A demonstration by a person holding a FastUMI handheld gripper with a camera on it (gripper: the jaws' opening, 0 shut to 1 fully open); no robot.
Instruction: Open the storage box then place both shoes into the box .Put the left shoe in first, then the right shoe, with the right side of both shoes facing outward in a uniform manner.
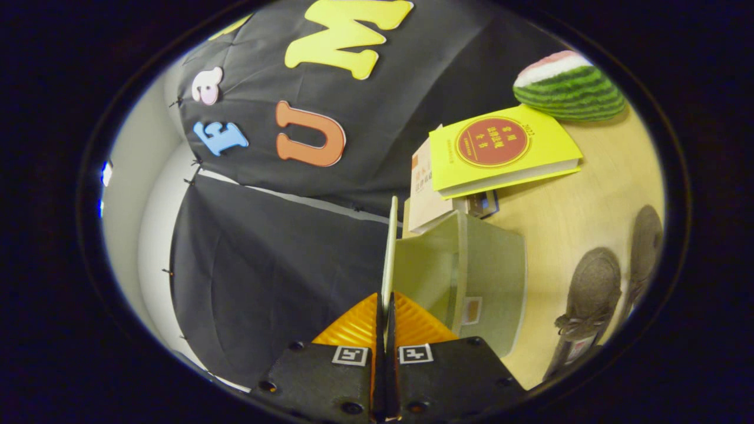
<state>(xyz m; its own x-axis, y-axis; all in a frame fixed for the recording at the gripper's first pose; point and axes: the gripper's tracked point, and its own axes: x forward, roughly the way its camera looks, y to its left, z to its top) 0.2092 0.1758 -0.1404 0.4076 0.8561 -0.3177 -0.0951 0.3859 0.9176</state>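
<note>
My gripper (386, 303) is shut on the thin pale lid (390, 247) of the storage box, with both orange fingers (353, 324) pressing its edge. The lid stands edge-on straight ahead of the fingers, swung away from the pale green box (489, 277), whose open side faces it. The box rests on the wooden tabletop. Two grey-brown lace-up shoes lie side by side on the table beyond the box: one shoe (592, 294) is closer to the box and the other shoe (645, 241) lies behind it. The whole view is rolled sideways.
A yellow book (500, 150) lies on a stack of other books (427, 200) just behind the box. A knitted watermelon slice (565, 85) sits past the books. Bare wooden table (577, 206) separates the books from the shoes.
</note>
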